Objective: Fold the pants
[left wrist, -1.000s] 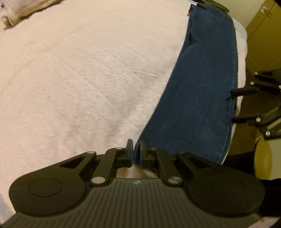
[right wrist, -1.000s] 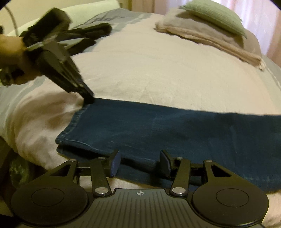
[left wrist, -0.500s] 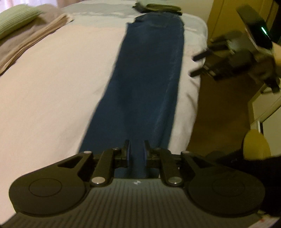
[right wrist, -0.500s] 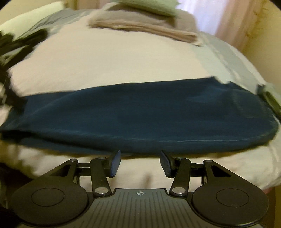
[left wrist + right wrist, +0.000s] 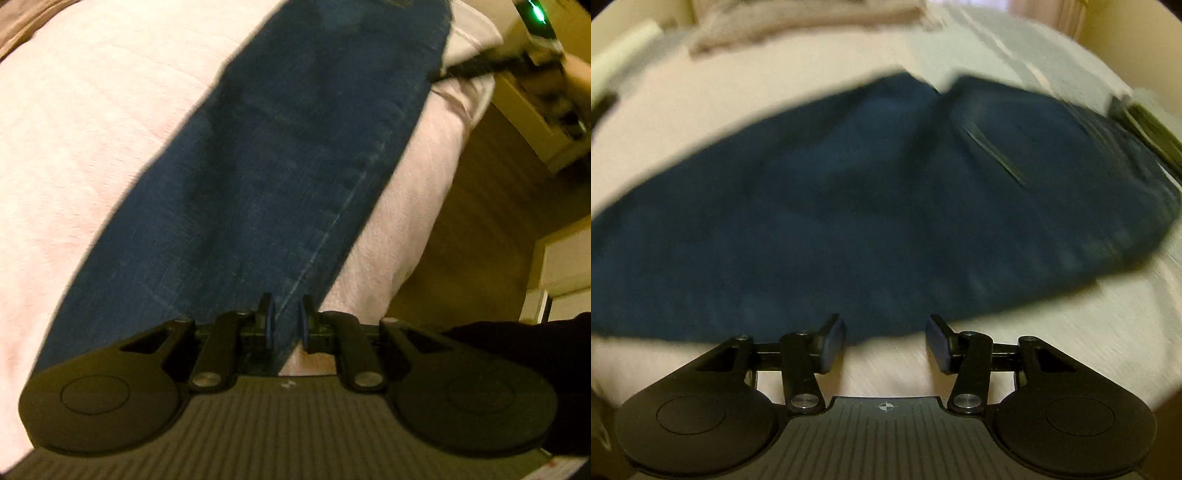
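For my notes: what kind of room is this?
Probably a bedroom: dark blue jeans lie on a bed with a pale pink cover, folded blankets at its far end.

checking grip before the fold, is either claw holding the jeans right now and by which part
Nothing is held. The left claw has a gap between its fingers over the jeans side seam; the right claw is wide open at their near edge.

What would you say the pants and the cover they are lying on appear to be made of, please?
The pants look like denim: dark blue, matte, with a faint woven grain and a paler stitched seam down one side. The bed cover seems a soft pale pink textile, perhaps quilted or terry, judging by its low ripple texture; blur leaves the exact weave open.
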The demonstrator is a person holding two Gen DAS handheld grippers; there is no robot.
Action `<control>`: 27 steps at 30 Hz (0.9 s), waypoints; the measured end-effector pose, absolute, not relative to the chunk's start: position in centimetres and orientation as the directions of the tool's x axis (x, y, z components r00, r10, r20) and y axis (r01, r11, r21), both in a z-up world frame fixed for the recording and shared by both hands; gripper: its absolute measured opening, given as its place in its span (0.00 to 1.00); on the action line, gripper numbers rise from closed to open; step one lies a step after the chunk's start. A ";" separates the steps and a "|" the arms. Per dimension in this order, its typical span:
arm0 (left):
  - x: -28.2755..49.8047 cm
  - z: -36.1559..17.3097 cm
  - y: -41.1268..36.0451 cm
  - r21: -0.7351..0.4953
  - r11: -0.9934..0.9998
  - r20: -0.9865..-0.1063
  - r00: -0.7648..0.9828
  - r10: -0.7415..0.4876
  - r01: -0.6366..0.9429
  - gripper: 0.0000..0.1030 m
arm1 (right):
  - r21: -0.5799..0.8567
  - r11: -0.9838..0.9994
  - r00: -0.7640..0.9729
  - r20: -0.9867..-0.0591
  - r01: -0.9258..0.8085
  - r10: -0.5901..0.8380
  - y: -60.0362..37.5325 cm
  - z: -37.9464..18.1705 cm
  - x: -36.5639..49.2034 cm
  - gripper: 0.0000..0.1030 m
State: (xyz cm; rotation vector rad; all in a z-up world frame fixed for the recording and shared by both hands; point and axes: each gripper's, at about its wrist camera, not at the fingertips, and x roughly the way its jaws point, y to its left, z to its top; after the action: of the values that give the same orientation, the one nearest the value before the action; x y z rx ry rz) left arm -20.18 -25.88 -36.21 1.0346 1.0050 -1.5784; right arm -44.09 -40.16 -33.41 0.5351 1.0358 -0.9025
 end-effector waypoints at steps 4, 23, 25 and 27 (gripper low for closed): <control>-18.9 -33.4 -28.8 -0.106 -0.102 -0.914 -0.138 -0.381 0.989 0.11 | -0.035 0.564 0.269 -0.853 0.825 -0.447 -40.0 -30.0 -44.4 0.45; -14.5 -39.2 -37.2 -0.130 -0.113 -0.910 -0.164 -0.382 0.985 0.15 | -0.029 0.618 0.319 -0.837 0.786 -0.445 -48.8 -32.5 -39.4 0.45; -14.3 -38.8 -36.9 -0.107 -0.050 -0.914 -0.119 -0.388 0.993 0.12 | -0.027 0.524 0.261 -0.844 0.851 -0.468 -50.2 -32.3 -41.1 0.45; -14.5 -37.7 -36.8 -0.084 -0.031 -0.904 -0.089 -0.419 0.996 0.09 | 0.000 0.521 0.295 -0.824 0.854 -0.483 -50.6 -31.1 -41.4 0.45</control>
State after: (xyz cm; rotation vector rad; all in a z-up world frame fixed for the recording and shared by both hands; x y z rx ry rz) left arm -14.54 -36.78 -37.67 0.8478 0.9378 -1.4563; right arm -41.37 -50.57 -31.07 0.4945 0.8800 -0.9390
